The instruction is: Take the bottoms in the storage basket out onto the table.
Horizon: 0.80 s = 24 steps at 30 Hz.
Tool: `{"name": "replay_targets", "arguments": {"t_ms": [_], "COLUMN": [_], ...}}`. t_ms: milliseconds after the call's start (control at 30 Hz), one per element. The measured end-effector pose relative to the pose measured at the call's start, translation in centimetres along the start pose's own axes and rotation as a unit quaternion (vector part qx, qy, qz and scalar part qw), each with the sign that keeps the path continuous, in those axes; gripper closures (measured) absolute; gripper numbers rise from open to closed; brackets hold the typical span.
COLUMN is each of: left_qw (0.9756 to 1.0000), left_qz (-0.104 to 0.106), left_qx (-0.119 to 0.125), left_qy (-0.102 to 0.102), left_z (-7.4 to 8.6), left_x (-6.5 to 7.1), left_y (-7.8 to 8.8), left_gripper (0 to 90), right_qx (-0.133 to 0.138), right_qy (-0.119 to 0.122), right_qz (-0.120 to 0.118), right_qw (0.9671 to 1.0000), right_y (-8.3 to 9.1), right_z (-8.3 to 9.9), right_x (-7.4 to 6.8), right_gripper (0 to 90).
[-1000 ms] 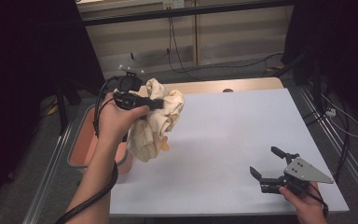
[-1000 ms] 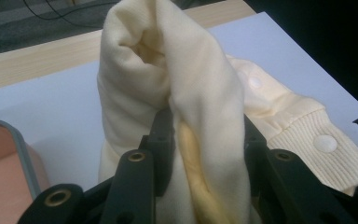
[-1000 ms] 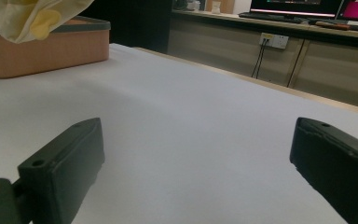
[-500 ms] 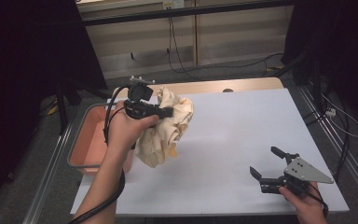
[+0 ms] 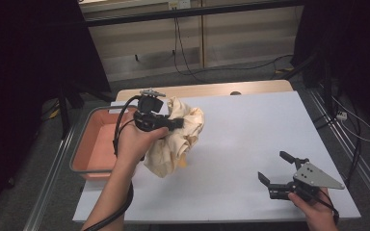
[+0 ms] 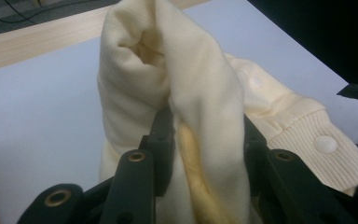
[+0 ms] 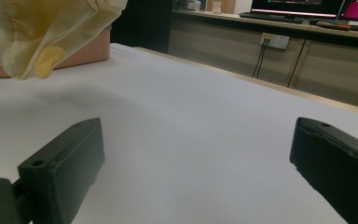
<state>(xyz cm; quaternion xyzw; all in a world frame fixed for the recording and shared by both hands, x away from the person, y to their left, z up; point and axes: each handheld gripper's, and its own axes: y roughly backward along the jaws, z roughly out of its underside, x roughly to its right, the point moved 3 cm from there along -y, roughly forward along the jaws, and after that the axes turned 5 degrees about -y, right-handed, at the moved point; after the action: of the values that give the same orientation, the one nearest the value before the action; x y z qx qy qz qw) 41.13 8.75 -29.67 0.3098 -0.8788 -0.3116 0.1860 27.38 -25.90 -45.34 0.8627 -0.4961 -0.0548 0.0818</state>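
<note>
A cream-yellow garment (image 5: 178,137) with a ribbed cuff and snap buttons hangs bunched above the left part of the white table (image 5: 250,130). My left gripper (image 5: 176,122) is shut on its upper folds and holds it up; its lower end dangles close over the table. In the left gripper view the cloth (image 6: 186,102) is pinched between the two black jaws. My right gripper (image 5: 275,168) rests near the table's front right corner, jaws wide open with nothing between them. From the right gripper view, the garment (image 7: 46,28) hangs at the top left.
A salmon-pink tub (image 5: 101,144) stands against the table's left edge, beside the hanging garment. Cables trail over the floor behind the table, and a wooden strip (image 5: 212,90) runs along the far edge.
My left gripper has carried the garment to the right, away from the tub and over the table, and lowered it a little. The right gripper has stayed where it was.
</note>
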Motion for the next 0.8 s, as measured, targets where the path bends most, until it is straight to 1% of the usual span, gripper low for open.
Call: {"name": "replay_targets", "arguments": {"t_ms": [100,200,267,367,467,567,767,800], "left_qw": [1.0,1.0,1.0,1.0,0.9999,0.9999,0.9998,0.9997], "left_qz": [0.001,0.003,0.003,0.005,0.005,0.009,0.013,0.017], "left_qx": [0.002,0.005,0.003,0.005,0.005,0.005,0.01,0.009], "left_qy": [-0.004,-0.002,-0.006,-0.005,-0.009,-0.008,-0.013,-0.015], "left_z": [0.2,0.3,0.5,0.6,0.7,0.7,0.6,0.6], "left_x": [0.1,0.2,0.2,0.3,0.4,0.6,1.0,1.1], "left_y": [-0.2,-0.5,-0.6,-0.9,-1.0,-1.2,-1.3,-1.3], "left_gripper": [66.4,66.4,66.4,66.3,66.3,66.3,66.4,66.3], "right_qx": [0.0,0.0,0.0,0.0,0.0,0.0,0.0,0.0], "right_qy": [0.0,0.0,0.0,0.0,0.0,0.0,0.0,0.001], "right_qz": [0.0,0.0,0.001,0.001,0.001,0.0,0.001,0.001], "right_qw": [1.0,1.0,1.0,1.0,1.0,1.0,1.0,1.0], "right_y": [0.0,0.0,0.0,0.0,0.0,0.0,0.0,0.0], "right_z": [0.0,0.0,0.0,0.0,0.0,0.0,0.0,0.0], "right_x": [0.0,0.0,0.0,0.0,0.0,0.0,0.0,0.0], "right_gripper": [2.7,2.7,2.7,2.7,2.7,2.7,2.7,2.7]}}
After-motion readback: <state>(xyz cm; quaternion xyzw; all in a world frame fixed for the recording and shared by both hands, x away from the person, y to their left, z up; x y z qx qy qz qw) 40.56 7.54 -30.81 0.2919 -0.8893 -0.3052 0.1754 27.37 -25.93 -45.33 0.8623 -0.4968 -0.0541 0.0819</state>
